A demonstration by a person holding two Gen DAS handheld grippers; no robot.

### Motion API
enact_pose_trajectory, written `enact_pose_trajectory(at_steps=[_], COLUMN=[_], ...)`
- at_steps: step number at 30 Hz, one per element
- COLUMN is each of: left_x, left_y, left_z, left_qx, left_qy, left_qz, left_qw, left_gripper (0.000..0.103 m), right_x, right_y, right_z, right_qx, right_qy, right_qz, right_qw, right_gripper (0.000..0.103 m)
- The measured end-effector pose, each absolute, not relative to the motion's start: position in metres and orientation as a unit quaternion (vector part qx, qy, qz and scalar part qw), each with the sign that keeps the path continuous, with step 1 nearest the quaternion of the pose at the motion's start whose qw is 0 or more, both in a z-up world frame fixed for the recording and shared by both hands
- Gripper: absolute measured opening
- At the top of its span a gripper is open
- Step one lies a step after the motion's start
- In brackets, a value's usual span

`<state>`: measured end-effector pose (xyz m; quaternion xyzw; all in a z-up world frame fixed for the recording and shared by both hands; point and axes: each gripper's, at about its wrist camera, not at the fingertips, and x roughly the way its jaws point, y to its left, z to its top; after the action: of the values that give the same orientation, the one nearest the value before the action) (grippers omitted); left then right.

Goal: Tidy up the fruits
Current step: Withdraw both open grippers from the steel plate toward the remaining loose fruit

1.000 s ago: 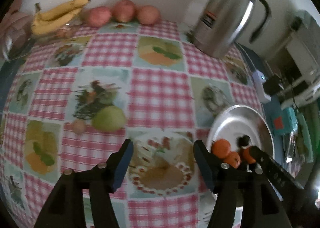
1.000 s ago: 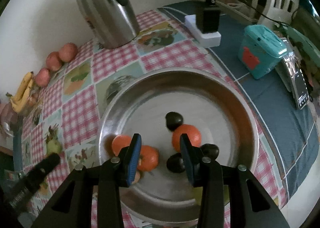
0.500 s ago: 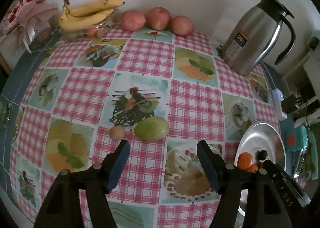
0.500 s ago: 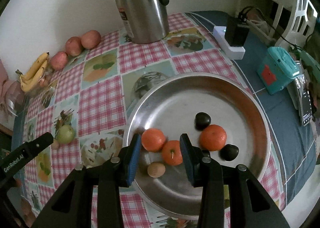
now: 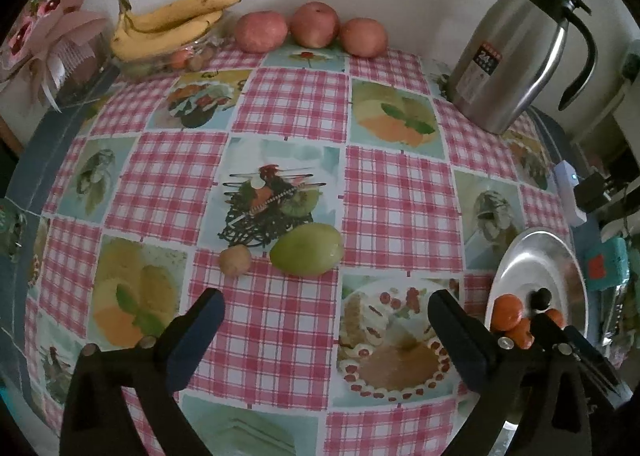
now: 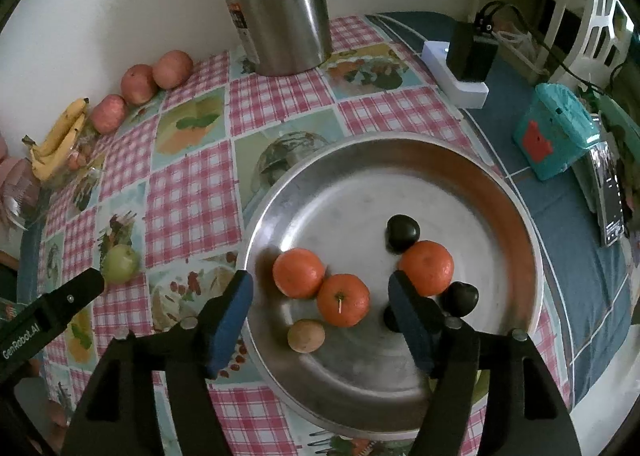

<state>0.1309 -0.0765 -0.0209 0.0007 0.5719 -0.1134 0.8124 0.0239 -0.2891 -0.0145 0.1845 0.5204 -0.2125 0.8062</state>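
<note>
A green fruit (image 5: 306, 249) and a small brown fruit (image 5: 235, 260) lie on the checked tablecloth, just ahead of my open, empty left gripper (image 5: 324, 326). The green fruit also shows in the right wrist view (image 6: 119, 263). My right gripper (image 6: 320, 312) is open and empty above the steel plate (image 6: 400, 168). The plate holds three oranges (image 6: 343, 299), several dark fruits (image 6: 402, 233) and a small brown fruit (image 6: 306, 335). The plate also shows at the right of the left wrist view (image 5: 560, 256).
A steel jug (image 5: 516, 52) stands at the back right. Three apples (image 5: 314, 24) and a bunch of bananas (image 5: 172, 22) line the back wall. A white power strip (image 6: 456, 72), a teal box (image 6: 556, 136) and a phone (image 6: 610, 196) lie right of the plate.
Both grippers have pulled back and up, so more of the table shows. The left view has swung so the green fruit sits centred ahead. Both stay open.
</note>
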Motion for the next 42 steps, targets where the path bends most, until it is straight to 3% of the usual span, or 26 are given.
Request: enact_pose_trajectory(at_steps=[3,11,13,42], left_x=[0.132,0.133,0.133,0.146], left_y=[-0.075,-0.073,-0.074,-0.042], left_z=[-0.022,-0.025,-0.026,-0.022], left_qx=[0.003,0.002,0.004,0.013], left_qy=[0.571,0.575,0.575,0.568], left_qz=[-0.11,-0.105,-0.105,-0.077], left_qw=[0.813,0.811,0.811,0.819], left_gripper=[0.103,0.103,0.103,0.103], right_x=[0.024,0.023,0.023,0.033], right_y=[-0.29,-0.289,-0.29,-0.277], right_z=[-0.017,-0.017,-0.017,-0.02], right_qx=[0.186,0.183,0.181,0.167], right_qy=[0.52,0.515,0.514,0.51], right_qz=[-0.215,-0.221,-0.223,-0.211], right_qw=[0.805,0.808,0.809,0.817], right_gripper=[0.084,0.085,0.095,0.095])
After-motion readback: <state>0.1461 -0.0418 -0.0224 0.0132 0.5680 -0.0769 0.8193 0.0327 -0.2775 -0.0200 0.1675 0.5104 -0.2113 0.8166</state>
